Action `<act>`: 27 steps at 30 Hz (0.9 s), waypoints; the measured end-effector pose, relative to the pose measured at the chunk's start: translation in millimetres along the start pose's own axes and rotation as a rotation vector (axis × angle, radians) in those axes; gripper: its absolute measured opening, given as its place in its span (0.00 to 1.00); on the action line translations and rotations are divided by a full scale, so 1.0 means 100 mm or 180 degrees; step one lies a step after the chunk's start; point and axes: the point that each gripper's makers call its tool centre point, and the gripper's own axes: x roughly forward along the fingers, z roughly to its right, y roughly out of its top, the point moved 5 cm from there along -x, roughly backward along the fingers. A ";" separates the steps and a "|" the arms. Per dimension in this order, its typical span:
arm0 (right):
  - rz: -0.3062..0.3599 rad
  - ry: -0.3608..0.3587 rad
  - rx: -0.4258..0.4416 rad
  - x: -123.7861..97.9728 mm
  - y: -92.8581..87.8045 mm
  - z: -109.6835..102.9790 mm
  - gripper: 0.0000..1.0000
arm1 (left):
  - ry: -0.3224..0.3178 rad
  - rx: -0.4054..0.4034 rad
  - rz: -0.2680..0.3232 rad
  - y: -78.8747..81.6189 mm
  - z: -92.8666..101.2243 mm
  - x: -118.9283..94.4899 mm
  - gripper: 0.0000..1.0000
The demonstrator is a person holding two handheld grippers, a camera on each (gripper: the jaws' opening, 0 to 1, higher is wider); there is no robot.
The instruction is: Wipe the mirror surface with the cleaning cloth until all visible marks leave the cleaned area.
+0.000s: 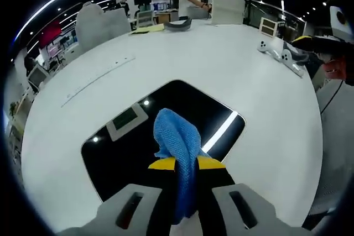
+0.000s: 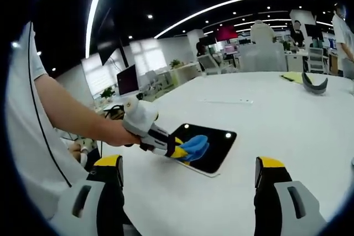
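Mirror [image 1: 127,153] lies flat on the white surface [image 1: 265,114], directly under the left tool [image 1: 187,164], whose jaws clamp the blue cleaning cloth [image 1: 178,136] against it; the right tool [image 2: 188,172] hangs open beside it.

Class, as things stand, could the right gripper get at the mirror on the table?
Probably yes. The right gripper is open and holds nothing, and bare white table lies between it and the mirror. The left gripper, pressing the blue cloth there, crowds one end.
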 end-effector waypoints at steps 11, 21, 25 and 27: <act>0.0023 0.0004 0.0028 0.01 0.00 -0.01 0.99 | -0.0021 -0.0007 0.0004 -0.02 0.02 -0.02 0.09; 0.0021 -0.0011 0.0067 0.00 -0.01 -0.01 0.99 | -0.0029 0.0021 -0.0014 -0.02 0.03 -0.02 0.09; 0.0008 -0.0014 0.0054 0.01 -0.02 -0.02 0.99 | -0.0046 0.0027 -0.0027 -0.02 0.02 -0.02 0.09; 0.0010 -0.0011 0.0069 0.01 -0.02 -0.03 0.99 | -0.0050 0.0030 -0.0030 -0.02 0.02 -0.02 0.09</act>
